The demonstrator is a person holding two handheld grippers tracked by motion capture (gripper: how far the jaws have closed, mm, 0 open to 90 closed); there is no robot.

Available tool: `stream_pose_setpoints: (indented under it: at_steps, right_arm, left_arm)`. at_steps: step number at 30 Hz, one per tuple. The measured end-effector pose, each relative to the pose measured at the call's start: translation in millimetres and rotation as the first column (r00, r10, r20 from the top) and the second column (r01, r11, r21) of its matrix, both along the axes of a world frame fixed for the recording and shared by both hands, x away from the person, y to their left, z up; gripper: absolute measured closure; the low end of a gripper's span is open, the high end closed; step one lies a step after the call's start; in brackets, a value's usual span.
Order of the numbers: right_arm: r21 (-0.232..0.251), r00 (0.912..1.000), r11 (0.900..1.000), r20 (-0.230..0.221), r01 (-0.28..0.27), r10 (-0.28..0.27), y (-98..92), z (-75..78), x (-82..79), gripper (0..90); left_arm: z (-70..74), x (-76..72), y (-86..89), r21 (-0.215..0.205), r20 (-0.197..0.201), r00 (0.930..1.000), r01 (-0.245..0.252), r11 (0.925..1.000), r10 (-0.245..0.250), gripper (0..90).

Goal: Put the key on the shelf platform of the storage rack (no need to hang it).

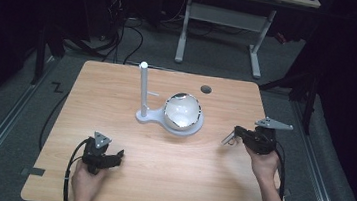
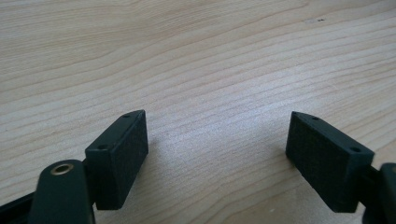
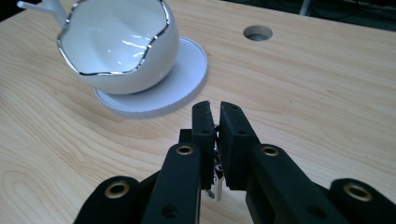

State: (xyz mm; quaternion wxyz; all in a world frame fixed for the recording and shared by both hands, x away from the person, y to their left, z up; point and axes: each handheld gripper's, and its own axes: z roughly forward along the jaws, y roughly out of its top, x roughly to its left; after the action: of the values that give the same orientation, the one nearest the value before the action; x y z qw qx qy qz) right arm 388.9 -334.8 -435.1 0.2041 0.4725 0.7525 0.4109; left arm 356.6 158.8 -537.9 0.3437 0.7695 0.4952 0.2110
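Observation:
A white egg-shaped bowl with a silver rim sits tilted on the round disc of a white stand at mid-table. The stand's thin white post rises to the bowl's left. My right gripper hovers right of the bowl and points at it. In the right gripper view its jaws are shut on a small silvery thing, whose shape I cannot make out. The bowl and disc lie ahead of them. My left gripper rests low near the front left, open over bare wood.
The wooden table has a round hole near its far edge, also seen in the right gripper view as a hole. A white desk frame and cables stand on the floor behind.

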Motion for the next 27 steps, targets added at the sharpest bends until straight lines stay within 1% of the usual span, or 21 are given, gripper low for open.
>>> stream_pose_setpoints:
  at_steps: [1, 3, 7, 8, 10, 11, 12, 14, 17, 18, 19, 20, 21, 22, 24, 25, 26, 27]
  right_arm:
    - [-0.001, 0.9999, 1.0, 0.007, -0.008, 0.008, 3.3, 4.5, -1.2, 85.7]
    - [-0.002, 0.9998, 1.0, 0.012, -0.016, 0.016, 7.5, 8.7, -2.3, 85.7]
    - [0.001, 0.9992, 0.999, 0.013, -0.037, 0.037, 14.3, 13.0, -3.0, 85.6]
    - [-0.007, 0.9982, 0.998, 0.024, -0.055, 0.055, 19.2, 16.0, -3.7, 85.7]
    - [-0.005, 0.9979, 0.998, 0.023, -0.06, 0.06, 21.9, 17.7, -4.4, 85.6]
    - [0.0, 0.9966, 0.997, 0.028, -0.078, 0.078, 26.8, 21.3, -4.6, 85.6]
    - [0.0, 0.9966, 0.997, 0.028, -0.078, 0.078, 26.8, 21.3, -4.6, 85.6]
    - [0.011, 0.9947, 0.995, 0.028, -0.099, 0.099, 33.2, 26.8, -4.4, 85.6]
    - [0.005, 0.9935, 0.994, 0.029, -0.11, 0.11, 37.8, 30.3, -3.5, 85.6]
    - [0.007, 0.9916, 0.992, 0.029, -0.126, 0.126, 42.5, 34.0, -3.0, 85.6]
    - [0.007, 0.9916, 0.992, 0.029, -0.126, 0.126, 42.5, 34.0, -3.0, 85.6]
    - [0.021, 0.9895, 0.99, 0.031, -0.142, 0.141, 46.9, 37.5, -2.8, 85.6]
    - [0.02, 0.988, 0.988, 0.037, -0.151, 0.15, 49.1, 39.2, -2.2, 85.6]
    - [0.02, 0.988, 0.988, 0.037, -0.151, 0.15, 49.1, 39.2, -2.2, 85.6]
    - [0.023, 0.9843, 0.985, 0.042, -0.173, 0.172, 57.4, 44.2, -0.5, 85.6]
    - [0.023, 0.9843, 0.985, 0.042, -0.173, 0.172, 57.4, 44.2, -0.5, 85.6]
    - [0.027, 0.9817, 0.982, 0.043, -0.187, 0.185, 63.4, 47.2, 1.2, 85.6]
    - [0.027, 0.9817, 0.982, 0.043, -0.187, 0.185, 63.4, 47.2, 1.2, 85.6]
  left_arm:
    - [0.0, 0.0, 0.0, 0.0, 0.0, 1.0, 0.0, 1.0, 0.0, 21.3]
    - [0.0, 0.0, 0.0, 0.0, 0.0, 1.0, 0.0, 1.0, 0.0, 21.3]
    - [0.0, 0.0, 0.0, 0.0, 0.0, 1.0, 0.0, 1.0, 0.0, 21.3]
    - [0.0, 0.0, 0.0, 0.0, 0.0, 1.0, 0.0, 1.0, 0.0, 21.3]
    - [0.0, 0.0, 0.0, 0.0, 0.0, 1.0, 0.0, 1.0, 0.0, 21.3]
    - [0.0, 0.0, 0.0, 0.0, 0.0, 1.0, 0.0, 1.0, 0.0, 21.3]
    - [0.0, 0.0, 0.0, 0.0, 0.0, 1.0, 0.0, 1.0, 0.0, 21.3]
    - [0.0, 0.0, 0.0, 0.0, 0.0, 1.0, 0.0, 1.0, 0.0, 21.3]
    - [0.0, 0.0, 0.0, 0.0, 0.0, 1.0, 0.0, 1.0, 0.0, 21.3]
    - [0.0, 0.0, 0.0, -0.001, 0.0, 1.0, 0.0, 1.0, 0.0, 21.3]
    - [0.0, 0.0, 0.0, -0.001, 0.0, 1.0, 0.0, 1.0, 0.0, 21.3]
    - [0.0, 0.0, 0.0, -0.001, 0.0, 1.0, 0.0, 1.0, 0.0, 21.2]
    - [0.0, 0.0, 0.0, -0.001, 0.0, 1.0, 0.0, 1.0, 0.0, 21.3]
    - [0.0, 0.0, 0.0, -0.001, 0.0, 1.0, 0.0, 1.0, 0.0, 21.2]
    - [0.0, 0.0, 0.0, 0.0, 0.0, 1.0, 0.0, 1.0, 0.0, 21.3]
    - [0.0, 0.0, 0.0, 0.0, 0.0, 1.0, 0.0, 1.0, 0.0, 21.3]
    - [0.0, 0.0, 0.0, 0.0, 0.0, 1.0, 0.0, 1.0, 0.0, 21.3]
    - [0.0, 0.0, 0.0, 0.0, 0.0, 1.0, 0.0, 1.0, 0.0, 21.3]
